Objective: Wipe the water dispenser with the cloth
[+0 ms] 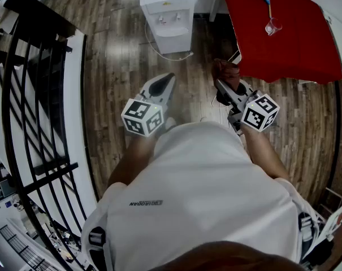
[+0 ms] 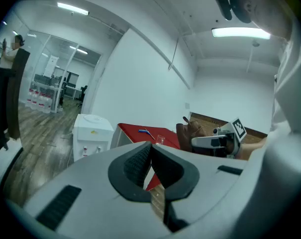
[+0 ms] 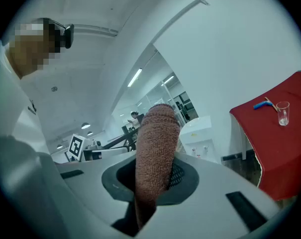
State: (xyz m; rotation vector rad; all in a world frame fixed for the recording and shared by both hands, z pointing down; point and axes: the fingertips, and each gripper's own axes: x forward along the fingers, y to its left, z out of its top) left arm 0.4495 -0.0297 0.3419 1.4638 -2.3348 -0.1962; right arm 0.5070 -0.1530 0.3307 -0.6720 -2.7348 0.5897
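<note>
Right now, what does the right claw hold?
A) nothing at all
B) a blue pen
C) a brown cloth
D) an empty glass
C: in the right gripper view the right claw is shut on a brown cloth, which stands up from between its jaws.

Wood floor [image 1: 115,61] w/ dispenser [image 1: 167,14]; red table [image 1: 298,47] w/ glass [image 1: 272,26].
</note>
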